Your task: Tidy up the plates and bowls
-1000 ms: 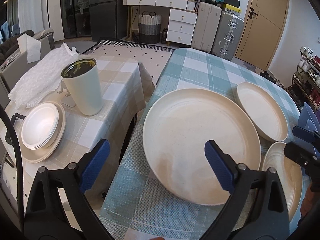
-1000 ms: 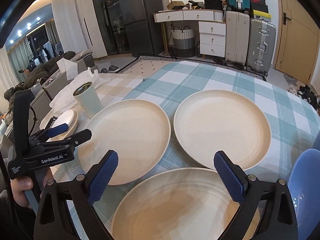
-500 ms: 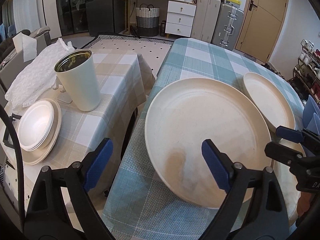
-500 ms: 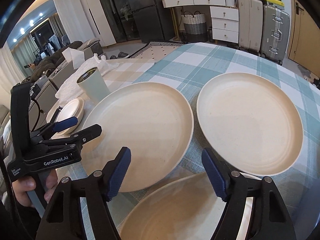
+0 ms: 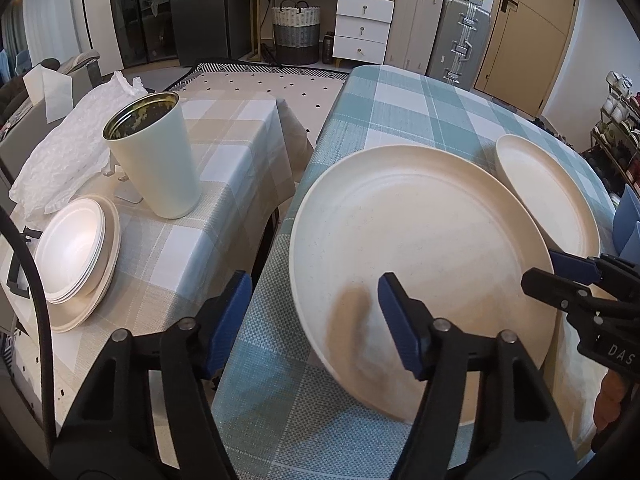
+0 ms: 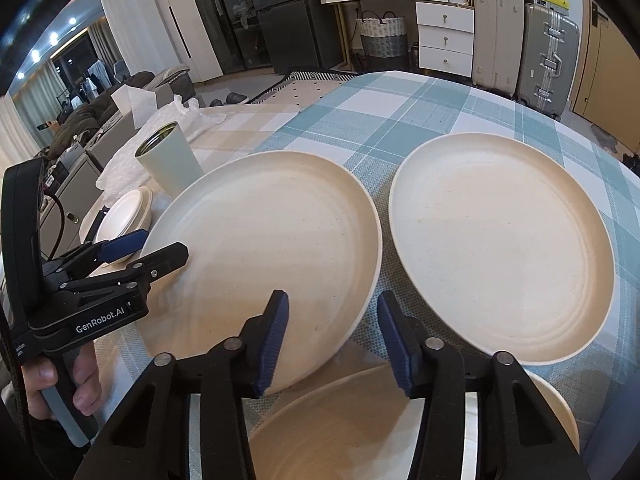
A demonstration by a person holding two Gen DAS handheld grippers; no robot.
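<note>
A large cream plate (image 5: 420, 264) is seen on the teal checked tablecloth (image 5: 400, 100). The left gripper (image 5: 312, 312) is held over the plate's near-left rim, its jaws closing, with 1 blue pad (image 5: 394, 316) above the plate's inside and the other (image 5: 230, 304) beyond the table edge; the pads are not yet pressed on the rim. A 2nd plate (image 5: 548, 192) is partly hidden behind the large one. The right gripper (image 5: 560, 270) is seen at the large plate's right edge. On the beige-clothed table (image 5: 224, 128), a pale cup (image 5: 156, 160) and stacked bowls (image 5: 70, 248) on a small plate (image 5: 82, 312) are set.
</note>
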